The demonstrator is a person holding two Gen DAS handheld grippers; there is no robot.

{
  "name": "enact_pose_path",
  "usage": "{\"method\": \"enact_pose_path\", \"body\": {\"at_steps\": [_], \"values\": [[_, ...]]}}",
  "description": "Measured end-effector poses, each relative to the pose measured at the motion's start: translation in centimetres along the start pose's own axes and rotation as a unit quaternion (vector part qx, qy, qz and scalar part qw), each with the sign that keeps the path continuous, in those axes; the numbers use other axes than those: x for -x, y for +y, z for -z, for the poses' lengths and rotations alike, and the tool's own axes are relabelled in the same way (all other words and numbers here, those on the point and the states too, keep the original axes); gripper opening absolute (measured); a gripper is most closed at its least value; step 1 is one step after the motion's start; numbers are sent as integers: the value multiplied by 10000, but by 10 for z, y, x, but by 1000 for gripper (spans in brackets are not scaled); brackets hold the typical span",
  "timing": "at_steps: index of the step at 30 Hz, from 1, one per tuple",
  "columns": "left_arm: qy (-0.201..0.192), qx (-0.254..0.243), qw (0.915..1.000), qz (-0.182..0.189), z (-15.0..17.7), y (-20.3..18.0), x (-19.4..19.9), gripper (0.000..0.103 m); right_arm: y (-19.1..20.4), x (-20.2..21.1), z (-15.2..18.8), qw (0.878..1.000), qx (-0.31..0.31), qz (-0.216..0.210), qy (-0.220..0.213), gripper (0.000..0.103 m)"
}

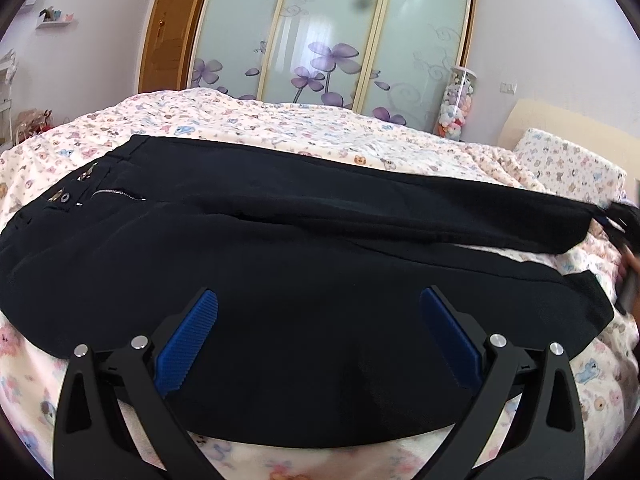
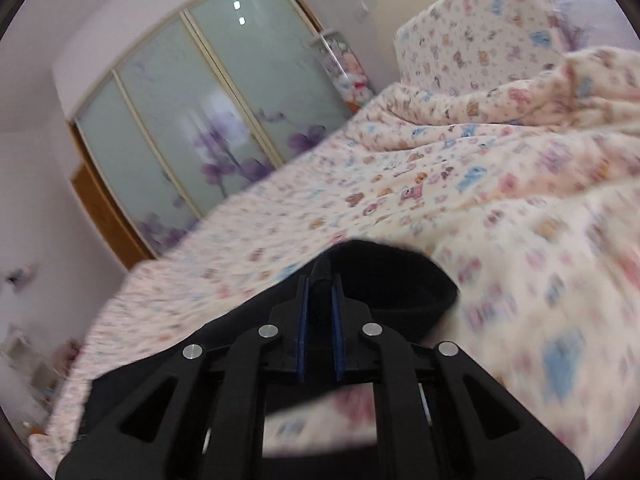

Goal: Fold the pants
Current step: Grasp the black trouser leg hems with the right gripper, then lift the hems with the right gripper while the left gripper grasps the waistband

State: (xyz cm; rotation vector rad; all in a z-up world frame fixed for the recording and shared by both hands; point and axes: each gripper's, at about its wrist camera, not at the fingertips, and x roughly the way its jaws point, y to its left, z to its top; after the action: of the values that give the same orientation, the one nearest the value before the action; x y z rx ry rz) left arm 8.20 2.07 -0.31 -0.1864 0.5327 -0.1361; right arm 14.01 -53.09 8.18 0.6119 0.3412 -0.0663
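Black linkage arms and 2 blue ribbed pads point(image 1: 188, 344) of the left gripper point(image 1: 318, 300) fill the bottom of the left wrist view. Its jaws are spread wide with nothing between them, hovering over the near part of the pants.

Pants point(image 1: 304, 280): 1 pair, black, laid lengthwise across the bed, spanning almost the whole width of the left wrist view. Waist end at the left, showing a metal zipper point(image 1: 120, 193) and a metal button point(image 1: 64, 198). The 2 legs run to the right. The far leg's cuff end is lifted off the cover at the right edge, where the picture is smeared and dark. The near leg lies flat.

Right gripper point(image 2: 320, 276): jaws drawn almost together, clamping a fold of the pants' black fabric point(image 2: 400, 284) between the blue pads. The cloth bulges out beyond the fingertips and hangs just above the bed. This view is blurred.

Bed cover point(image 1: 280, 120): 1, cream, printed with small bears and bows in pink, blue and brown, rumpled toward the pillow end.

Pillow point(image 1: 568, 160): 1, same print, at the far right.

Wardrobe point(image 1: 332, 32): 3 frosted sliding panels with purple flowers, behind the bed.

Clear cylinder point(image 1: 456, 100) holding soft toys, standing beside the wardrobe.

Wooden door point(image 1: 168, 36): left of the wardrobe.
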Motion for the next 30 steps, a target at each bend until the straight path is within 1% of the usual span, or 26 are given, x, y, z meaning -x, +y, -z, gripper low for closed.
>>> {"method": "enact_pose_path", "body": {"at_steps": [3, 5, 6, 8, 9, 11, 12, 13, 14, 15, 16, 17, 18, 19, 20, 21, 22, 23, 24, 26, 27, 30], "values": [[-134, 108, 9999, -14, 0, 4, 6, 101, -4, 57, 35, 9998, -195, -69, -56, 10], [-241, 180, 9995, -30, 0, 6, 11, 101, -10, 88, 66, 9993, -374, 44, 1, 10], [-276, 200, 9994, -37, -1, 7, 13, 101, -13, 96, 78, 9989, -424, 169, 55, 10], [-352, 230, 9991, -72, -1, 7, 16, 101, -21, 100, 100, 9966, -458, 591, 343, 10], [-359, 229, 9991, -87, -1, 7, 16, 101, -24, 94, 111, 9928, -375, 918, 672, 10], [-349, 206, 9991, -114, -2, 7, 16, 101, -26, 86, 121, 9857, -394, 1211, 1100, 11], [-342, 191, 9991, -133, -2, 6, 16, 101, -25, 88, 120, 9839, -464, 1285, 1148, 12], [-338, 173, 9992, -149, -1, 4, 16, 101, -23, 92, 119, 9825, -534, 1375, 1141, 26], [-332, 167, 9992, -150, -1, 4, 16, 101, -21, 96, 117, 9812, -620, 1424, 1148, 46], [-325, 167, 9992, -152, -1, 3, 16, 101, -19, 104, 113, 9812, -813, 1361, 1102, 59], [-318, 171, 9992, -153, -1, 4, 16, 101, -17, 109, 112, 9823, -916, 1277, 1023, 79], [-302, 177, 9993, -148, -1, 5, 15, 101, -13, 117, 110, 9845, -1105, 1035, 888, 79], [-275, 184, 9993, -144, -2, 5, 14, 101, -9, 119, 111, 9850, -1243, 819, 868, 79], [-260, 186, 9994, -135, -1, 7, 13, 101, -4, 120, 112, 9837, -1496, 504, 866, 76], [-245, 189, 9994, -121, -1, 7, 13, 101, -2, 119, 113, 9817, -1656, 334, 874, 72], [-230, 193, 9995, -105, -2, 8, 12, 101, 1, 112, 117, 9750, -1992, 44, 985, 72], [-221, 191, 9995, -92, -1, 9, 11, 101, 2, 103, 123, 9656, -2311, -165, 1180, 68], [-210, 188, 9996, -75, -1, 9, 11, 101, 1, 93, 130, 9536, -2648, -274, 1403, 62], [-198, 187, 9996, -58, -1, 9, 11, 101, 2, 85, 136, 9454, -2872, -337, 1506, 61], [-162, 190, 9997, -8, -1, 10, 9, 101, -2, 70, 147, 9306, -3278, -217, 1613, 59], [-152, 193, 9997, 2, 0, 10, 9, 101, -2, 65, 149, 9277, -3366, -175, 1606, 59], [-112, 210, 9997, 42, 0, 11, 7, 101, -5, 53, 148, 9272, -3422, 147, 1519, 59]]}}
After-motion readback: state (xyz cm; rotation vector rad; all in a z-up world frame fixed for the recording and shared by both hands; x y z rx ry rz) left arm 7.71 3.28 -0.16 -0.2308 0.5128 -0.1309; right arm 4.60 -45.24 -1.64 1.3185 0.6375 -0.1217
